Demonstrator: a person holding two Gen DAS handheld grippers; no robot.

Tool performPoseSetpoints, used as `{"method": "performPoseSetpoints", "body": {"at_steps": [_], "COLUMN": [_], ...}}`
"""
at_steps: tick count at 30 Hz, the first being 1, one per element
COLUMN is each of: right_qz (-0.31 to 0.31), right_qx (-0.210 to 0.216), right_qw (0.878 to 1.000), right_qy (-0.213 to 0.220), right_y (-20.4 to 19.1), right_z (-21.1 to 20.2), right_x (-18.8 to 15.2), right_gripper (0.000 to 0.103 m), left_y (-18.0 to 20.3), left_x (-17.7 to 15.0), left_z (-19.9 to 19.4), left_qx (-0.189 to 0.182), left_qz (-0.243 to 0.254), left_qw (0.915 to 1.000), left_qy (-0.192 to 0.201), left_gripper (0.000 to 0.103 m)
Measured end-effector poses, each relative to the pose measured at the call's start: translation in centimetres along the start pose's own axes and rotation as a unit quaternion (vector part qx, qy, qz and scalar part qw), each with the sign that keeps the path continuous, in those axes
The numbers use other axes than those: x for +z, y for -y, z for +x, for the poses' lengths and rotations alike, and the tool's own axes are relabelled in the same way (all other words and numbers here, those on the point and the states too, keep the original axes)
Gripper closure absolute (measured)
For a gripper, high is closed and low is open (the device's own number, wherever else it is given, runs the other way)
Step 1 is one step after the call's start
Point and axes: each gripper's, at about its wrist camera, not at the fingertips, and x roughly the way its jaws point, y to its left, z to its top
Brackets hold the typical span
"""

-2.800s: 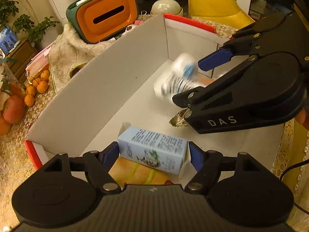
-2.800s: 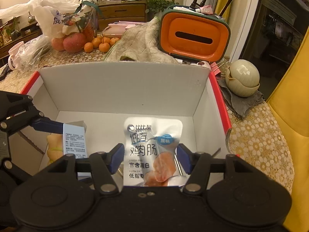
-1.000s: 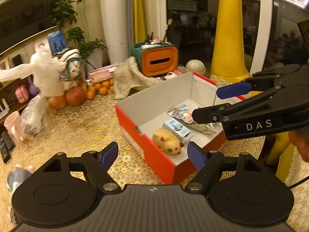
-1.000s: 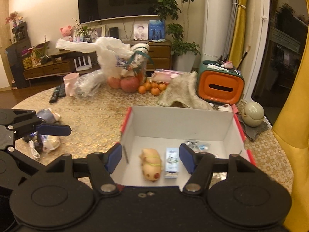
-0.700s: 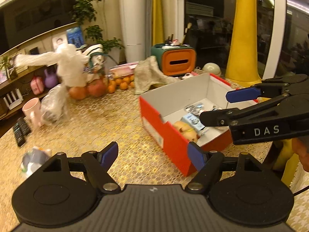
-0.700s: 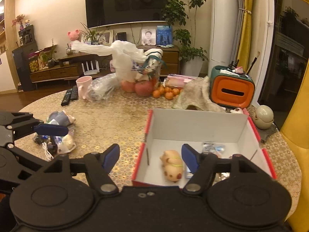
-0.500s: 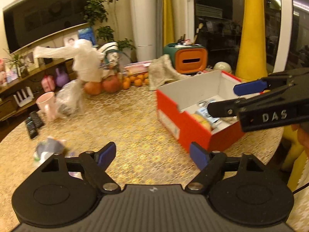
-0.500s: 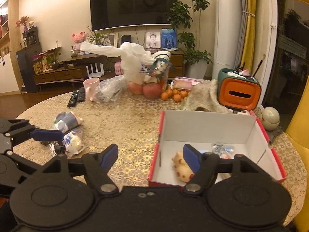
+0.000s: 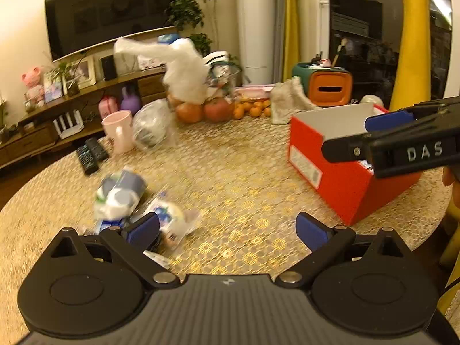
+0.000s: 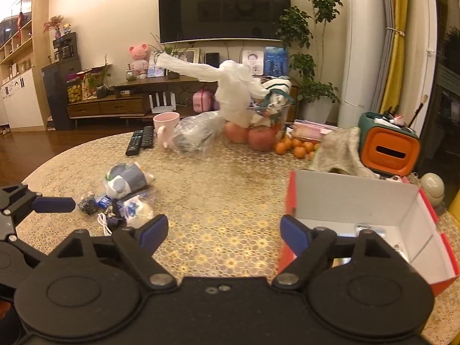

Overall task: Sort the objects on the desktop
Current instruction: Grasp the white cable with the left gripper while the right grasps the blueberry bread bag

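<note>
1. The left gripper (image 9: 227, 228) is seen over the patterned table (image 9: 230, 172). Its fingers are spread wide and the jaws are opening; nothing is between them.
2. The right gripper (image 10: 224, 234) is likewise seen above the table, jaws opening, fingers apart, with only bare tabletop between them.
3. A cluster of small objects (image 10: 120, 198) is found on the table's left part: a blue-and-white bundle (image 9: 120, 192), a white packet with blue print (image 9: 169, 220), a white cable (image 10: 103, 221) and dark small items. Detail is blurred in the left wrist view.
4. The cluster lies just ahead of the left gripper's left fingertip, and near the right gripper's left fingertip.
5. A red box (image 9: 339, 169) with a white interior is placed at the table's right part, well apart from the cluster. Some packets (image 10: 371, 228) are glimpsed on its floor; they cannot be identified.
6. In the left wrist view, the right gripper (image 9: 373, 135) is seen in front of the red box.
7. At the table's far side are noted two remote controls (image 10: 141, 139), a pink mug (image 10: 165, 128), a clear plastic bag (image 10: 195, 136), large fruit (image 10: 260, 138), small oranges (image 10: 296, 146), a cloth (image 10: 339, 149) and an orange-fronted container (image 10: 388, 151).
</note>
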Motion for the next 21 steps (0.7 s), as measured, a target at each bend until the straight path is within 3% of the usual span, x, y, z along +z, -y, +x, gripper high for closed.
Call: {"method": "performPoseSetpoints", "body": {"at_steps": [21], "right_qz": [-0.021], "right_qx": [0.05], "right_qw": [0.998], "right_qy": [-0.029], "right_y": [-6.2], "right_z": [8.3], "right_x": [0.3], "right_gripper": [0.018], "left_y": [-7.1], "left_x": [-4.5], "left_z": [3.1], "left_qx": [0.046], "left_qz": [-0.058], "left_qw": [0.9973], "left_qy": [-0.005], "left_gripper": [0.001]}}
